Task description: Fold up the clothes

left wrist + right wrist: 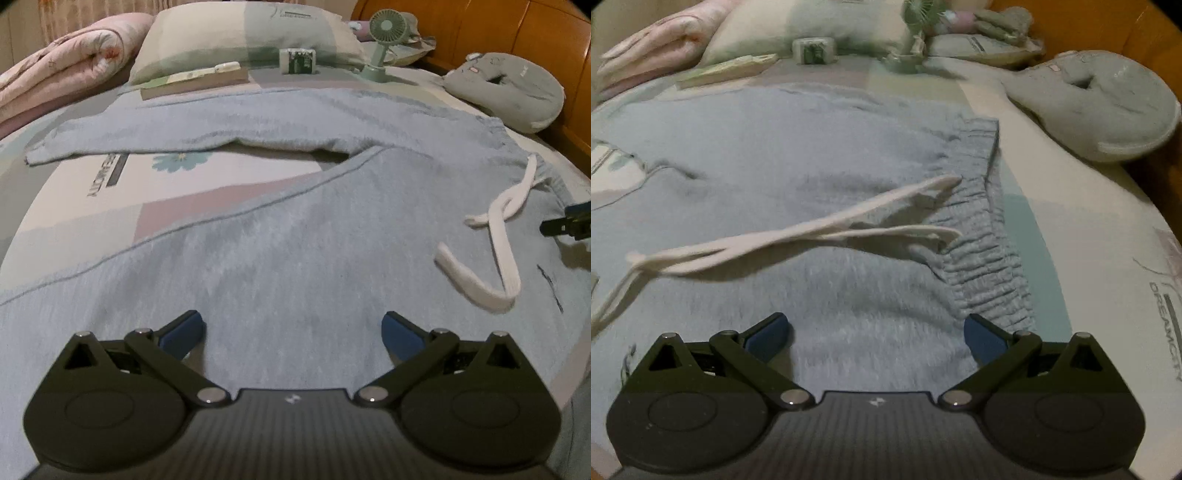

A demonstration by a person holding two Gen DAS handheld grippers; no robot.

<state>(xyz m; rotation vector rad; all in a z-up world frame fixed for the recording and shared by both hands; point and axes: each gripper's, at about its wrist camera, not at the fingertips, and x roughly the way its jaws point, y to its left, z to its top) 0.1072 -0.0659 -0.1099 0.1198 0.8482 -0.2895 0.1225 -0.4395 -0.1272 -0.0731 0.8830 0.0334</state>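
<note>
Left wrist: my left gripper, jaws wide and empty, over blue sweatpants flat on the bed; legs run leftward, waist right | Right wrist: right gripper, jaws wide and empty, by the elastic waistband and white drawstring; soft, limp, light, I'd pinch waistband corners.

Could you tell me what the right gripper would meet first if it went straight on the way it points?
Probably the light blue sweatpants under the open right gripper, then their white drawstring; depth is unclear.
</note>
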